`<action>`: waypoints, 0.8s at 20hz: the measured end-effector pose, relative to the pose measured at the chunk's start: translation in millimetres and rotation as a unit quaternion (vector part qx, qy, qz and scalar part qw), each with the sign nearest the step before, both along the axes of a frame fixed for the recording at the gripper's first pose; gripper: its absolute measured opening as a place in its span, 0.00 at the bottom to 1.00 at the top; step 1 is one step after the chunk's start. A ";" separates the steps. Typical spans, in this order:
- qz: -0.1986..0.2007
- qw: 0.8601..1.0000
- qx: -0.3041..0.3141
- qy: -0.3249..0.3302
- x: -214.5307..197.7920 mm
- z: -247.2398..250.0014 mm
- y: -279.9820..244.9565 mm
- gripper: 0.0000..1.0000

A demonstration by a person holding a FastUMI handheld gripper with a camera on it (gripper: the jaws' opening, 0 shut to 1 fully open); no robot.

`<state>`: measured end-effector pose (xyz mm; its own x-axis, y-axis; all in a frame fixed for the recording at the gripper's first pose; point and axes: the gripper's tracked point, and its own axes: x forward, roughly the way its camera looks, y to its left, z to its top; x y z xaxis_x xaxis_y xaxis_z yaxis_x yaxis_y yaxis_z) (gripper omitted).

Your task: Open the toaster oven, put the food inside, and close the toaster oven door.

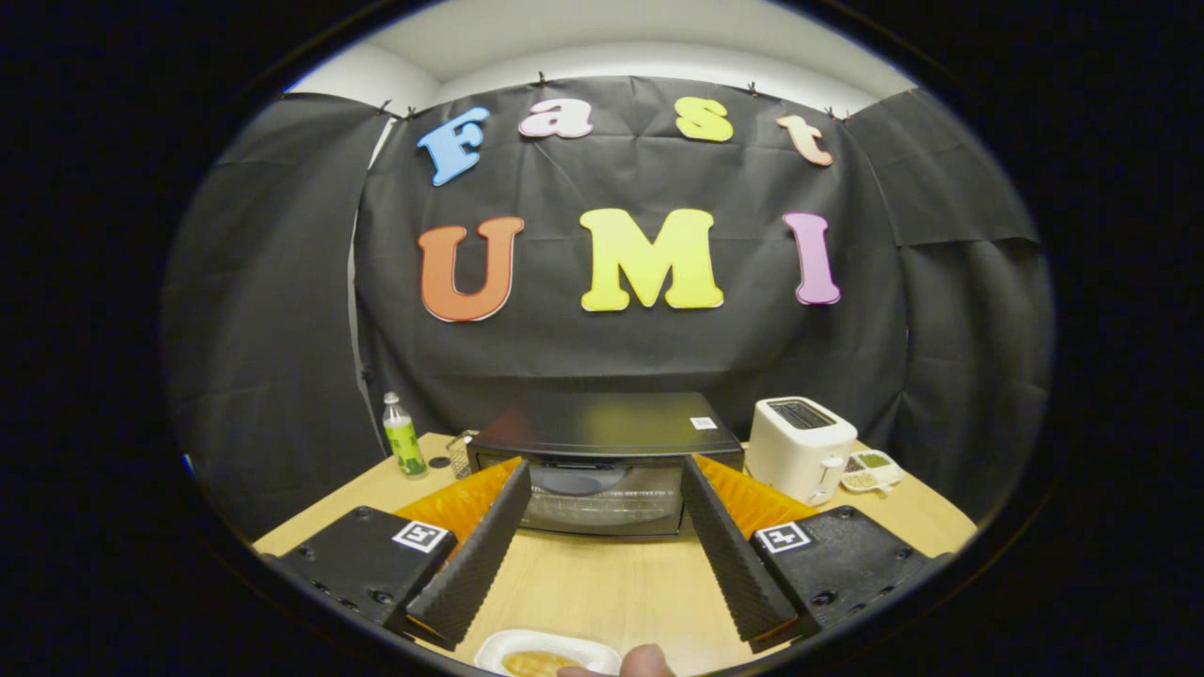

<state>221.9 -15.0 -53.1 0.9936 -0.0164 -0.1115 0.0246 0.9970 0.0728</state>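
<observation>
Green-labelled bottle [403, 440] stood at the far left of the wooden table [602, 583], near the black cloth wall. Just right of it sat a small mesh holder [460, 453], touching or nearly touching the toaster oven [602, 461]. Oven was centred, beyond the fingertips, glass door [602, 496] shut and upright, rack faintly visible behind it. Gripper [602, 555] was held wide open, nothing between the fingers, both aimed straight at the oven front. Below and between the fingers lay a white plate [546, 649] with the golden food [531, 664] on it, a fingertip [649, 660] of a person just beside it. Right of the oven stood a white pop-up toaster [800, 447], then a small divided dish [872, 470].

Step judged: first one, door not yet opened, food untouched. Next move would call for advancing to the door's top handle, closing on it, and pulling down; handle looked thin and dark, hard to pick out.
</observation>
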 end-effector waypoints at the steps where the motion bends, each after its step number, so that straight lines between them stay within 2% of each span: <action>1: -0.001 1.000 -0.007 0.008 12.5 -7.2 3.2 1.00; 4: -0.011 0.999 -0.022 0.025 50.1 -27.3 8.5 1.00; 7: 0.005 0.998 -0.039 0.039 85.4 -46.3 28.9 1.00; 10: 0.010 0.999 -0.029 0.035 116.8 -56.0 38.5 1.00; 13: -0.011 0.999 -0.021 0.044 137.6 -69.2 36.5 1.00; 16: -0.014 0.999 -0.020 0.030 146.7 -71.3 36.0 1.00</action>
